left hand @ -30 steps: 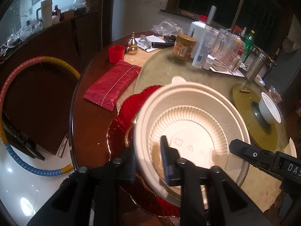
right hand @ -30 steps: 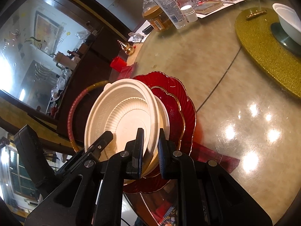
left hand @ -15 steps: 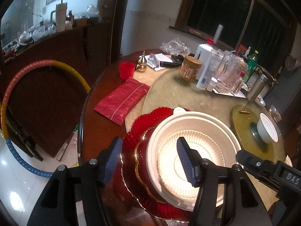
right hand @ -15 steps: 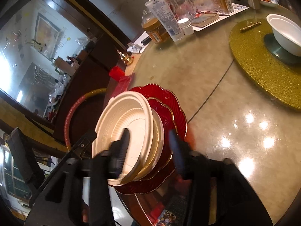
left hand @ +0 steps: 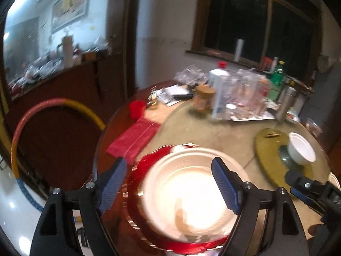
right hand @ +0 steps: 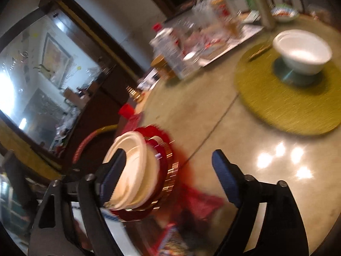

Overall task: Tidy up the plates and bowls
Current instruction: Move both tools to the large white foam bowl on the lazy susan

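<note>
Both your left gripper (left hand: 169, 184) and right gripper (right hand: 168, 173) are opening, empty, over the cream plate (left hand: 191, 194). It rests on red plates (left hand: 136, 170) near the table edge (left hand: 96, 166); a careless retreat could knock the stack off.

1. Bare table top (right hand: 213, 128) between plate stack (left hand: 187, 194) and gold mat (right hand: 285, 102): open lane.
2. 12 o'clock in the left view: bottles and jars (left hand: 226, 98) crowd the far edge, blocked.
3. 2 o'clock: white bowl (left hand: 301, 148) sits on the mat.
4. 10 o'clock: red pouch (left hand: 134, 140), red cup (left hand: 137, 109) beside the stack.
</note>
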Demonstrator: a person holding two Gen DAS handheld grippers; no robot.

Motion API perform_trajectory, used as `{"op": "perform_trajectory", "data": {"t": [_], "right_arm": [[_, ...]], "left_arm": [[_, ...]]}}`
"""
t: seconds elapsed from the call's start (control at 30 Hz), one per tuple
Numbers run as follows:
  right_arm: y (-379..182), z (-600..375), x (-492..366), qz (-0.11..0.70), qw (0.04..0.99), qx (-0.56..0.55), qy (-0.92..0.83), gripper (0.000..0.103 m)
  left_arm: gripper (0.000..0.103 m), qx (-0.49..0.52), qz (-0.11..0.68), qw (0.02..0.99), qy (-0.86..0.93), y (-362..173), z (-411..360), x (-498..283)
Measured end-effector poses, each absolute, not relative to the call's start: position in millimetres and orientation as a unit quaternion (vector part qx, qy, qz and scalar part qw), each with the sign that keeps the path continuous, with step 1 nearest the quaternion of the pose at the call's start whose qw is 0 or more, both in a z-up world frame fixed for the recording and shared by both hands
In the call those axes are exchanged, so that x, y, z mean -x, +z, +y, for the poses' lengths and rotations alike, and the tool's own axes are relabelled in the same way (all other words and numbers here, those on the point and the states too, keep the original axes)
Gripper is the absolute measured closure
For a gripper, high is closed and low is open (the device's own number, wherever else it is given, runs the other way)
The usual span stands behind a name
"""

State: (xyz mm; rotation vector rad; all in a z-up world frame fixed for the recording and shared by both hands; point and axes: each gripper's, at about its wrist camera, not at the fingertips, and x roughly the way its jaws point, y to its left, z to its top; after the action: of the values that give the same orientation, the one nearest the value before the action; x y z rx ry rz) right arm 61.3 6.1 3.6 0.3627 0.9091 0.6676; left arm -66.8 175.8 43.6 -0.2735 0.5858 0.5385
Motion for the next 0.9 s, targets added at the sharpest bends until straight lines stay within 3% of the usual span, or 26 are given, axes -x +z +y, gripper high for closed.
{"op": "perform_trajectory", "data": {"t": [0.37,0.9], "right_arm": [[14,-83,-59,0.375,0.893,-0.147,0.200,0.016],[-10,-190,-73,0.400,0.905,-0.138,0.047,0.016]], "left_arm": [[0.020,0.065,0.299,0.941,0.144,56,73,18],[0.020,0.056,0.377,0.923,0.057,6,-10,-59]]}}
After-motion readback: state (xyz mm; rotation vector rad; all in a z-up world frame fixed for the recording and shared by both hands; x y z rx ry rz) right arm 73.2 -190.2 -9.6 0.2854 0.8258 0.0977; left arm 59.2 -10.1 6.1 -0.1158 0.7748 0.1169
